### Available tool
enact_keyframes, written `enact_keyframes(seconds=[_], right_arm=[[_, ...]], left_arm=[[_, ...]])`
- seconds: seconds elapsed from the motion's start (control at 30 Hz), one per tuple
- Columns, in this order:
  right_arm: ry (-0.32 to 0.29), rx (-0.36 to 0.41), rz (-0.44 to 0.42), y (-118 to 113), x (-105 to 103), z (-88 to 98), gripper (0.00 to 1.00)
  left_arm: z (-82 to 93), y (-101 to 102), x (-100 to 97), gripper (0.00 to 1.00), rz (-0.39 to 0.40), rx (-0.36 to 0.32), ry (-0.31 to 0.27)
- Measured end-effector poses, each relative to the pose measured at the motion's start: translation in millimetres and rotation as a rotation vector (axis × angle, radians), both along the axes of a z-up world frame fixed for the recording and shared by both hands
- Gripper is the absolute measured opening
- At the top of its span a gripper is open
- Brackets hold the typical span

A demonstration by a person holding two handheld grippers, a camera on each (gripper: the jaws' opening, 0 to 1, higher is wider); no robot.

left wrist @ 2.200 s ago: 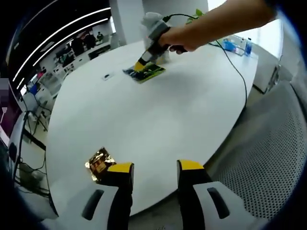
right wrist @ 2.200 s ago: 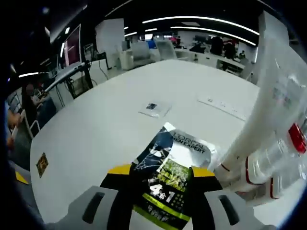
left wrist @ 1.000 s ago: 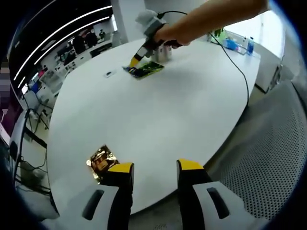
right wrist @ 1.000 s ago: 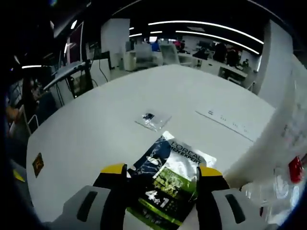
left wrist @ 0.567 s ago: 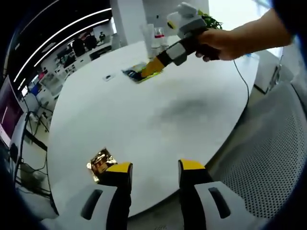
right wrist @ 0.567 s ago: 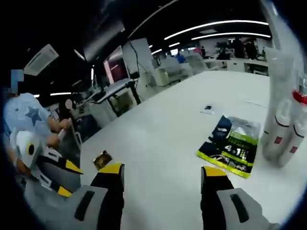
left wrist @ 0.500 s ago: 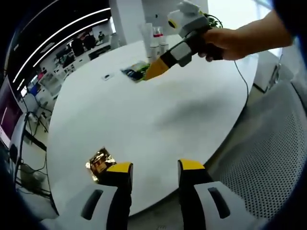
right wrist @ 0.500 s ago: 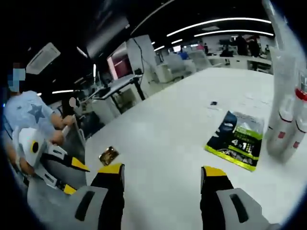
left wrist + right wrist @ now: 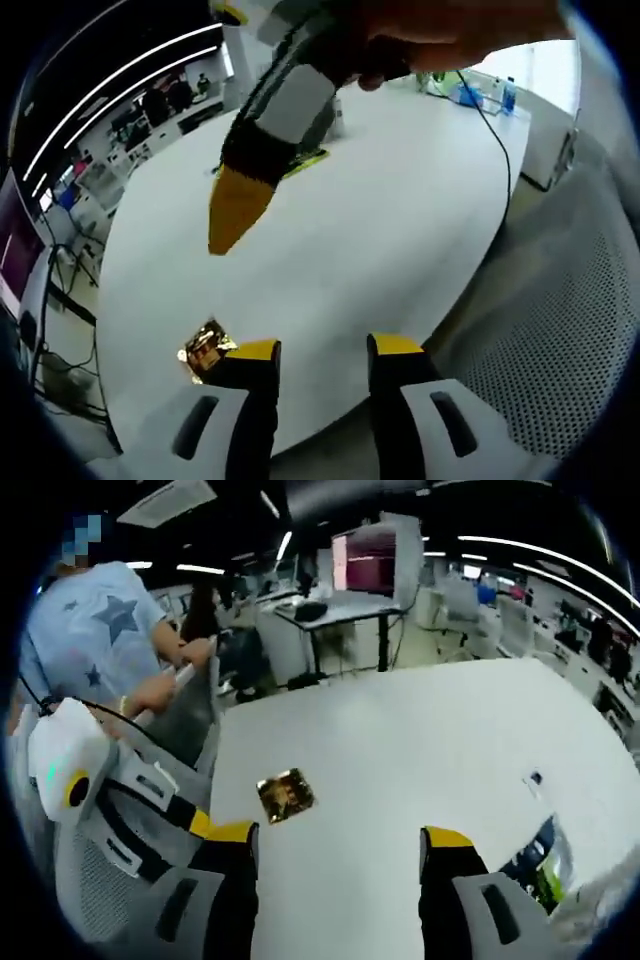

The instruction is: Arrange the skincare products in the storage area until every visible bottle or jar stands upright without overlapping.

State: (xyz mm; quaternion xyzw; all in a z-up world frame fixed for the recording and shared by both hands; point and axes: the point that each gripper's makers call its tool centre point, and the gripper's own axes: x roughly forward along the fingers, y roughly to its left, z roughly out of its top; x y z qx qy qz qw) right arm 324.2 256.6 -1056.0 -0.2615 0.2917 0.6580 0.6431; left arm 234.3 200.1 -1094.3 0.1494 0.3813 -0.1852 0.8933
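While both tools (image 9: 315,348) (image 9: 340,835) sit spread and empty, gold sachet (image 9: 285,795) and green pack (image 9: 548,872) lie flat on counter (image 9: 420,750); arranging looks unfinished.

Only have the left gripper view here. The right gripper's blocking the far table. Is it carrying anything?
Observer: No. In the right gripper view the right gripper is open, nothing between its fingers.
Operator: What's it aimed at?
Observer: The gold sachet, lying flat on the table just beyond those fingers.
Operator: Green sachet?
Observer: Flat on the table at that view's right edge, with a small clear packet lying apart from it.
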Motion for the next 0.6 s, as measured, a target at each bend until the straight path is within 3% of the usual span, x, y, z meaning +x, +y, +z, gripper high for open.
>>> enact_keyframes(seconds=[0.07, 0.33, 0.5, 0.6], right_arm=[[0.047, -0.031, -0.016, 11.4, -6.8, -9.4, 0.66], [-0.023, -0.206, 0.185, 36.7, -31.3, -51.0, 0.65], [-0.041, -0.211, 0.269, 56.1, -47.8, -55.9, 0.60], [-0.071, -0.243, 0.354, 60.3, -54.5, -65.6, 0.52]], left_arm=[[4.9, 0.4, 1.4, 0.27, -0.010, 0.010, -0.022], [12.6, -13.0, 3.0, 0.22, -0.043, -0.051, -0.054], [9.9, -19.1, 1.1, 0.22, -0.075, -0.058, -0.042], [7.7, -21.8, -1.0, 0.20, -0.087, -0.060, -0.028]])
